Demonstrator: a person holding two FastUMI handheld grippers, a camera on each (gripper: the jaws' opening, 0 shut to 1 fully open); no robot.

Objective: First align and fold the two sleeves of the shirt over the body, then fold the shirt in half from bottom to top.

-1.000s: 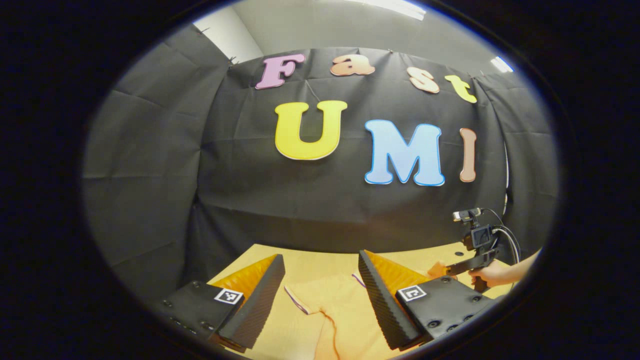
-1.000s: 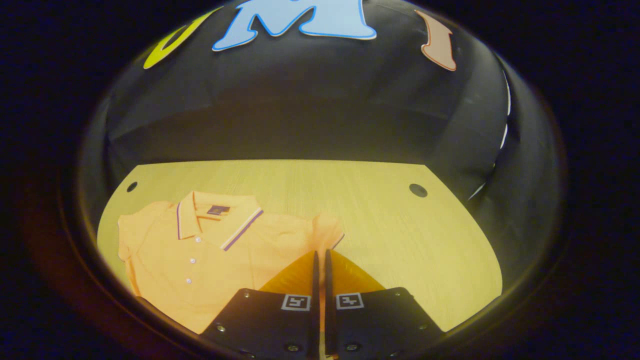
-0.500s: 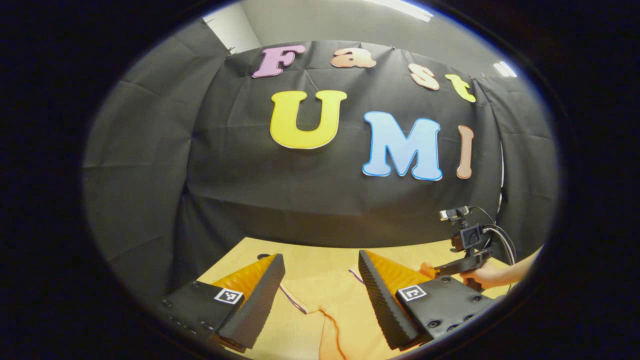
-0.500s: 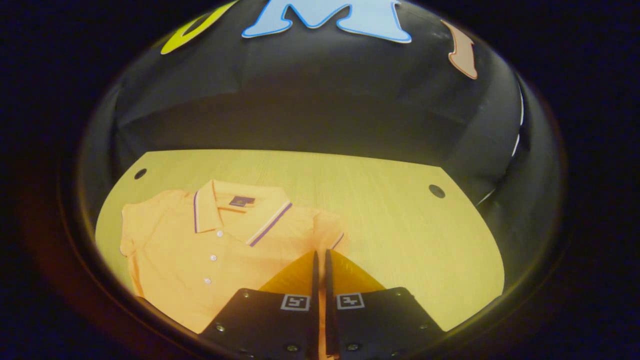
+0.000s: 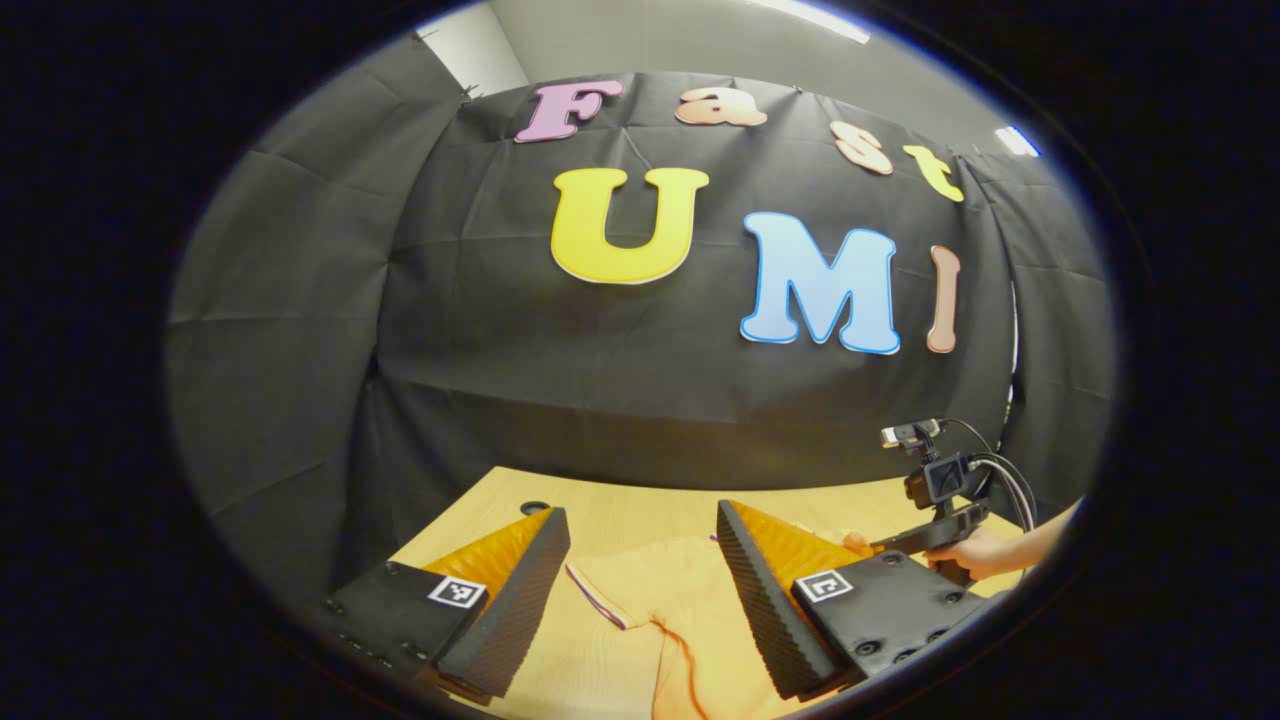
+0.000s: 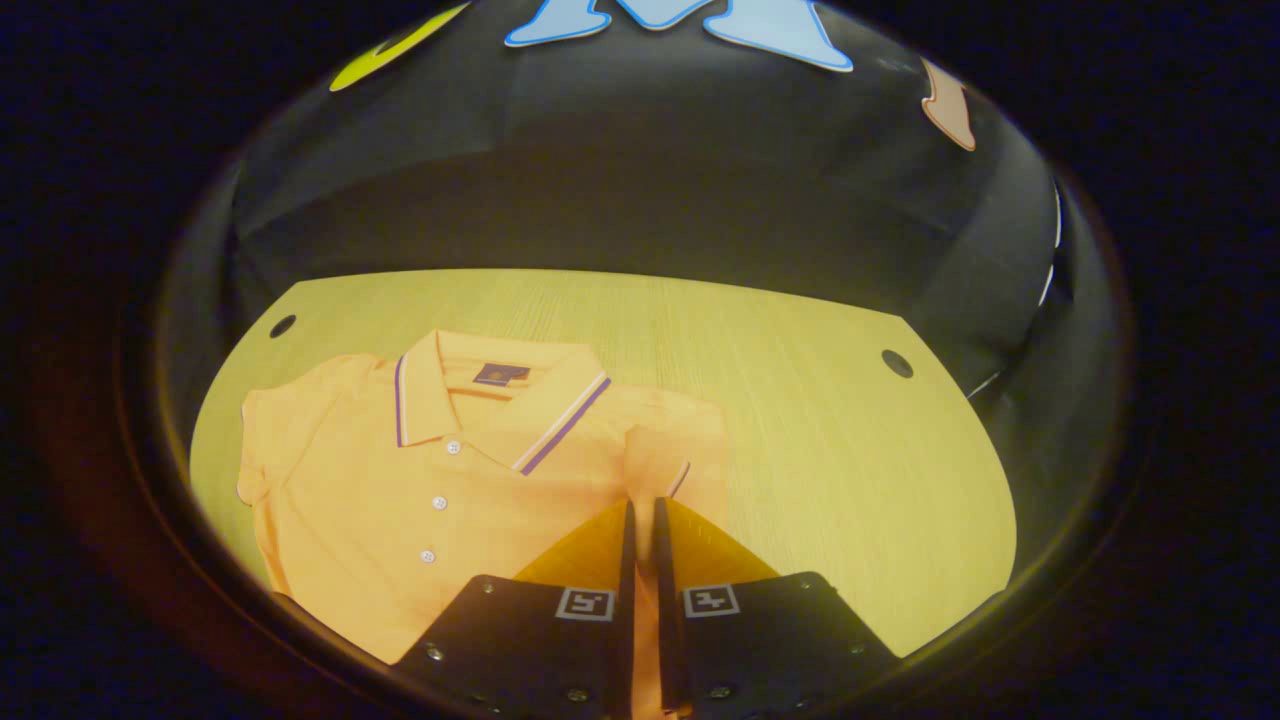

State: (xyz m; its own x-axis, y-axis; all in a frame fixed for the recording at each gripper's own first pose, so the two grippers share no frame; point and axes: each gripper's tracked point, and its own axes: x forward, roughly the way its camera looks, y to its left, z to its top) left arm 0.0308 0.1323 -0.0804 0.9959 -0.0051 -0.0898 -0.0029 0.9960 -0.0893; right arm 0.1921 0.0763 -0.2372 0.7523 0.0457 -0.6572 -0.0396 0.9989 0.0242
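An orange polo shirt [image 6: 420, 470] lies flat on the wooden table [image 6: 820, 430], collar [image 6: 500, 400] toward the far wall. My right gripper [image 6: 645, 503] is shut on the shirt's sleeve [image 6: 675, 445], and orange cloth shows in the thin gap between its fingers. The shirt's other sleeve [image 5: 640, 585], with its striped cuff, lies on the table [image 5: 610, 520] beneath my left gripper [image 5: 640, 512], which hangs open just above it. In the left gripper view the right gripper [image 5: 940, 500] appears far right, held by a hand [image 5: 975, 552].
The black cloth wall closes the table's far side. Round holes sit in the tabletop at the back corners [image 6: 283, 326] [image 6: 897, 363], one also near the left gripper [image 5: 535, 507]. Bare wood stretches to the right of the shirt.
The right gripper has lifted and drawn the pinched sleeve nearer; more of the shirt body now shows. The left gripper drifted slightly, bringing a table hole into sight. Both jaws kept their states.
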